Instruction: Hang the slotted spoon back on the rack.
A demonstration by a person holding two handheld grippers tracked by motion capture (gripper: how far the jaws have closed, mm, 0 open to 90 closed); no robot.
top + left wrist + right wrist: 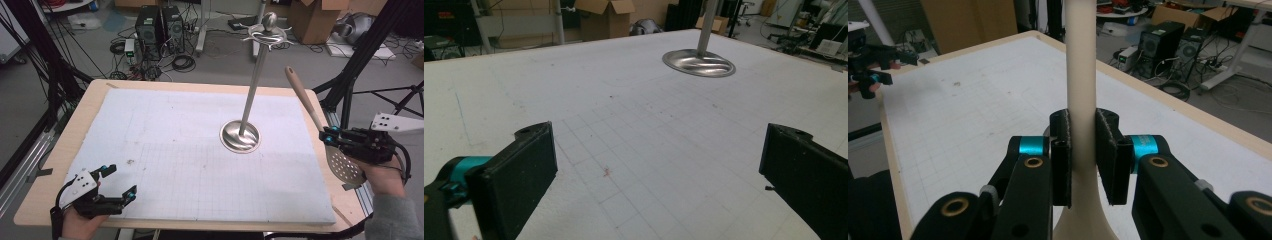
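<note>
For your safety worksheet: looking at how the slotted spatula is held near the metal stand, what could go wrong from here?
1. The right hand-held gripper clamps only the slotted spatula's narrow handle, so its heavy head might swing or slip.
2. The long handle tip could knock the tall metal stand, whose hooks sit high; it might topple.

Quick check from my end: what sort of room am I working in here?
Most likely a robotics lab or workshop, not a kitchen. Desktop computer towers stand on the floor amid loose cables, cardboard boxes sit behind, and the table carries a gridded white work mat.
</note>
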